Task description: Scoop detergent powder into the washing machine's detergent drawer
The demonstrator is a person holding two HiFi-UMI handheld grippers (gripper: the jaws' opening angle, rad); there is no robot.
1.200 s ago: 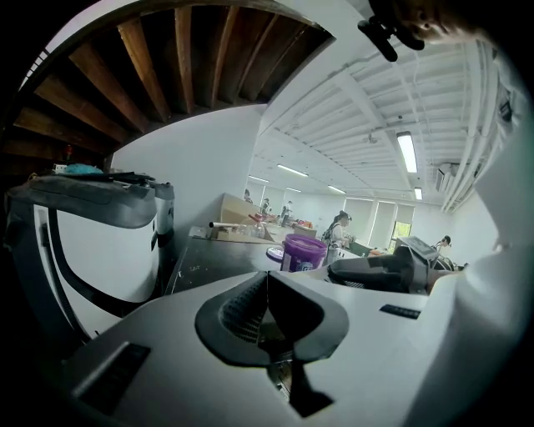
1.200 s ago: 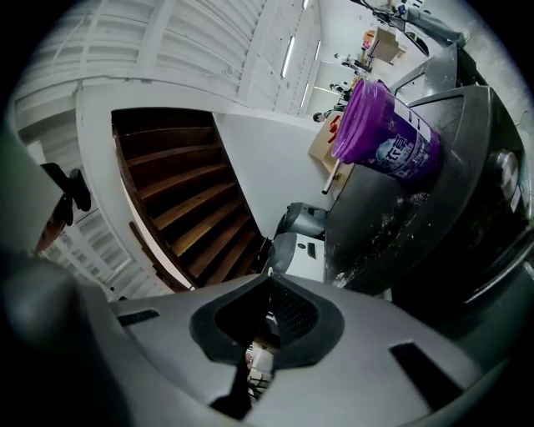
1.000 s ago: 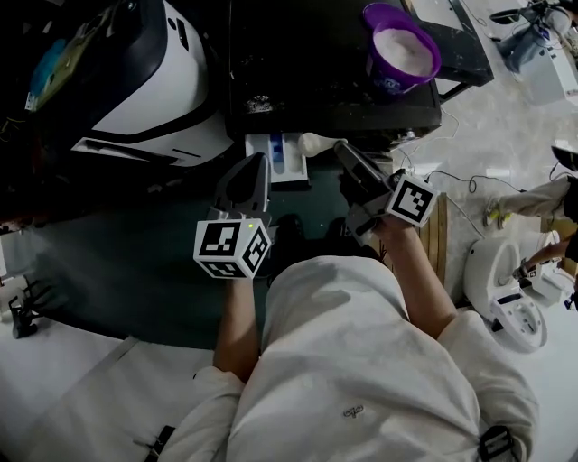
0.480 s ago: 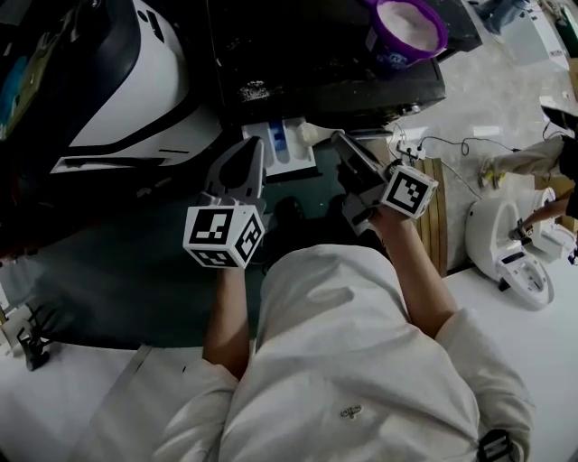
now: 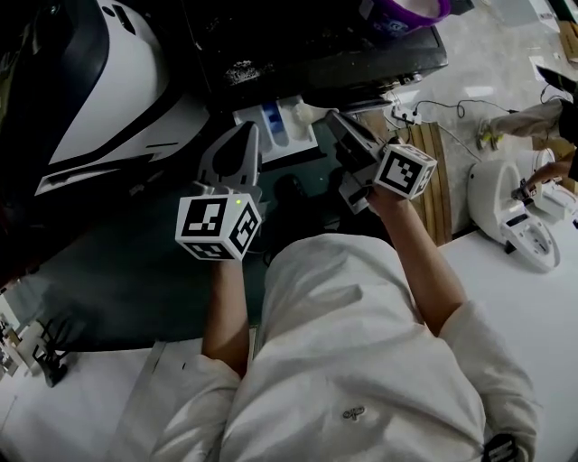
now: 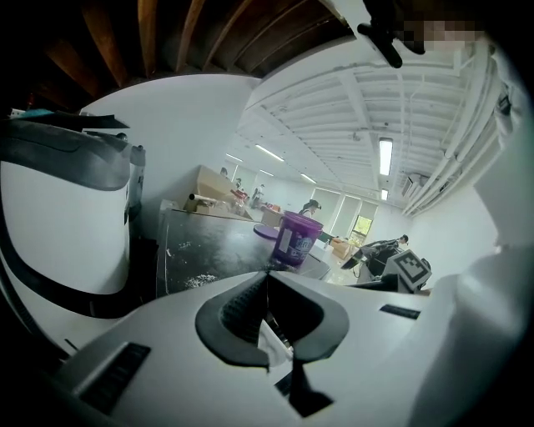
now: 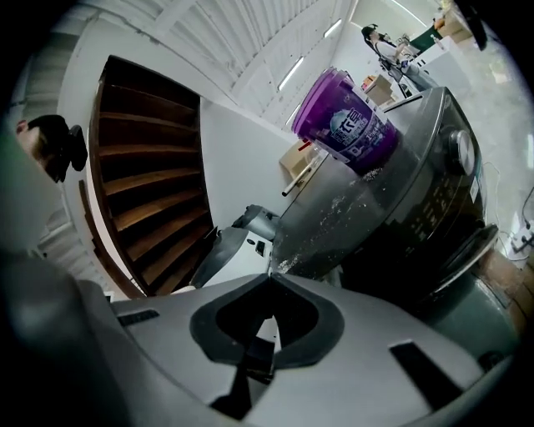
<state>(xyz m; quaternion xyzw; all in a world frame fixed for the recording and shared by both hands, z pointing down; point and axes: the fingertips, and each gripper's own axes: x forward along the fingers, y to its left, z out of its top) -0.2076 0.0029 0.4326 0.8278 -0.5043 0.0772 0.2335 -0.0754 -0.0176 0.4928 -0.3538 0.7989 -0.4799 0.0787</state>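
Observation:
The dark washing machine (image 5: 316, 41) fills the top of the head view, its white detergent drawer (image 5: 271, 122) pulled out, blue insert showing. A purple tub of powder (image 5: 406, 9) stands on the machine's top, also seen as the tub (image 6: 296, 239) and the tub (image 7: 346, 125). My right gripper (image 5: 332, 117) points at the drawer's right side, shut, with a white scoop (image 5: 312, 112) at its tip. In the right gripper view, the right gripper (image 7: 269, 275) hides the scoop. My left gripper (image 5: 248, 128) is shut, tips at the drawer's left edge; the left gripper (image 6: 267, 275) shows tips meeting.
A white and black appliance (image 5: 99, 81) stands left of the machine. On the floor at right are a power strip with cables (image 5: 406, 113), a wooden board (image 5: 433, 180) and a white device (image 5: 519, 217). Another person's arm (image 5: 551, 117) shows at the right edge.
The head view has shifted, so the machine, drawer and tub sit higher in it. Both grippers keep their places beside the drawer, still shut.

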